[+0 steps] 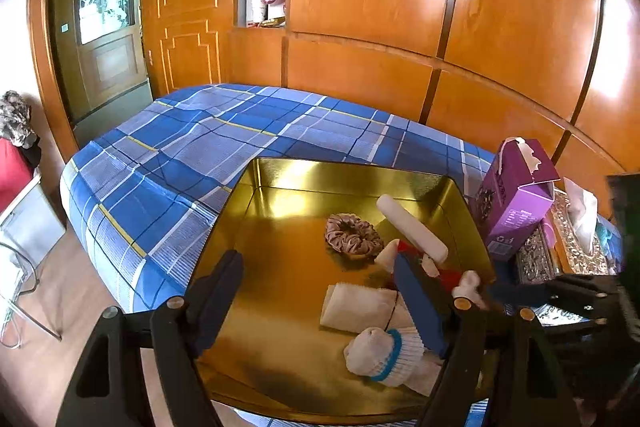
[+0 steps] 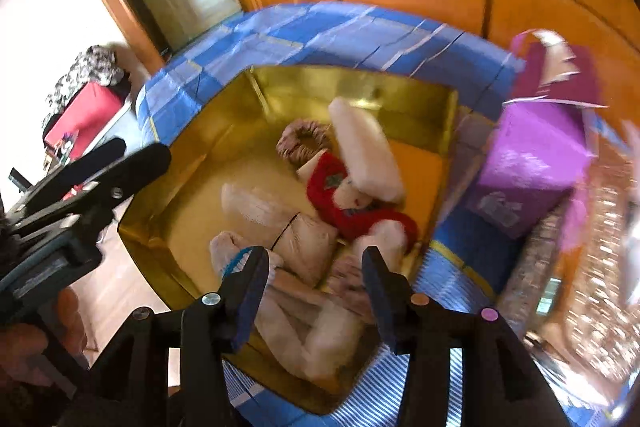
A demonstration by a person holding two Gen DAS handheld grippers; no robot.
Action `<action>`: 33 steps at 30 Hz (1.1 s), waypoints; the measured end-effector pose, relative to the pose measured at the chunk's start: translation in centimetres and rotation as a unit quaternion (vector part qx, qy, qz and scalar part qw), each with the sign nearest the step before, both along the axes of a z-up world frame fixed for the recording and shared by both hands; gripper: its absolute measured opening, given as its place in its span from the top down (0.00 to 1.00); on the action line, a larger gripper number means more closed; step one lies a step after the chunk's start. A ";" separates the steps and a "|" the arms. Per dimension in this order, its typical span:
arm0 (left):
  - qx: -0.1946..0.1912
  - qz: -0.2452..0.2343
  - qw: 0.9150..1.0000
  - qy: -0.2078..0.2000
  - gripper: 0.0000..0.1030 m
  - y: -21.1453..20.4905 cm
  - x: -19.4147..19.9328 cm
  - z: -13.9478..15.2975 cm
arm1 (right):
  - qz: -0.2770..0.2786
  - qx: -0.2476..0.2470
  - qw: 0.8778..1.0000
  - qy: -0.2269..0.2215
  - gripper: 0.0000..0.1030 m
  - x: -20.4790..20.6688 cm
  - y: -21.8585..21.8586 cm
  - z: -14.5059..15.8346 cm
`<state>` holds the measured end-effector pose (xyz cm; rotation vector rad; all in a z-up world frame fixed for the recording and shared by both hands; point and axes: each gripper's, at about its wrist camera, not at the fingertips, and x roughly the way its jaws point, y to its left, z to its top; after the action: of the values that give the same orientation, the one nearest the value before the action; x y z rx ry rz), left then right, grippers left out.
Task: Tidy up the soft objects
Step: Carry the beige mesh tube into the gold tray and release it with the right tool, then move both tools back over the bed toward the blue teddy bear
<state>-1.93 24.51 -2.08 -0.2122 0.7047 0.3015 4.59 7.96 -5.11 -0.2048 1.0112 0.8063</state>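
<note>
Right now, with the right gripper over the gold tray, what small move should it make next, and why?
Probably lift the right gripper straight up, clear of the gold tray. Its jaws stand open, and the pale cloth lies in the tray beneath them, apparently not pinched. The picture is blurred, so rise slowly in case the cloth clings to a pad.

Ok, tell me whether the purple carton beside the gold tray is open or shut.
Open. The purple carton stands upright beside the gold tray, its top flaps torn and splayed apart.
</note>
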 end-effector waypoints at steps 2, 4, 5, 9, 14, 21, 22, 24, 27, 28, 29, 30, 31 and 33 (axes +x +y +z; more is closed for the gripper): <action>0.002 -0.004 1.000 -0.002 0.24 -0.3 0.0 0.2 | -0.017 0.005 0.999 -0.030 0.52 -0.6 -1.2 1.0; 0.005 -0.011 1.000 -0.006 0.24 -0.8 -0.1 0.4 | -0.040 0.010 0.997 -0.059 0.53 -1.2 -2.5 1.9; 0.008 -0.014 1.000 -0.007 0.24 -1.1 -0.1 0.5 | -0.050 0.012 0.996 -0.068 0.53 -1.4 -3.1 2.3; 0.015 -0.028 0.999 -0.012 0.24 -2.1 -0.2 1.1 | -0.088 0.027 0.991 -0.097 0.53 -1.9 -6.0 3.6; 0.025 -0.050 0.998 -0.020 0.23 -3.8 -0.4 1.8 | -0.144 0.056 0.980 -0.129 0.53 -2.5 -10.8 5.6; 0.032 -0.100 0.994 -0.026 0.23 -7.5 -0.4 2.8 | -0.232 0.059 0.960 -0.148 0.53 -2.5 -18.5 6.4; 0.033 -0.109 0.993 -0.028 0.23 -8.1 -0.4 3.0 | -0.249 0.058 0.955 -0.148 0.53 -2.6 -19.9 6.4; 0.037 -0.132 0.990 -0.035 0.23 -9.7 -0.4 3.7 | -0.273 0.052 0.949 -0.147 0.53 -2.7 -22.1 6.1; 0.047 -0.157 0.986 -0.041 0.23 -11.6 -0.5 4.4 | -0.317 0.038 0.938 -0.138 0.53 -3.0 -26.0 5.1; 0.050 -0.168 0.984 -0.043 0.23 -12.4 -0.4 4.7 | -0.329 0.034 0.935 -0.129 0.53 -3.1 -27.1 4.5; 0.052 -0.176 0.982 -0.044 0.23 -13.1 -0.2 4.9 | -0.343 0.025 0.931 -0.120 0.53 -3.2 -28.4 3.7; 0.055 -0.186 0.980 -0.045 0.23 -13.8 0.0 5.1 | -0.355 0.014 0.928 -0.113 0.53 -3.3 -29.3 3.0; 0.058 -0.193 0.978 -0.046 0.23 -14.3 0.1 5.3 | -0.370 0.002 0.924 -0.100 0.53 -3.5 -30.6 2.0; 0.067 -0.208 0.975 -0.049 0.23 -15.6 0.3 5.6 | -0.387 -0.007 0.919 -0.076 0.53 -3.9 -32.3 0.5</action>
<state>-1.58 8.88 3.56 0.0514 0.6119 -0.0632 0.73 -24.31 -4.59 0.1248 0.8494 0.0555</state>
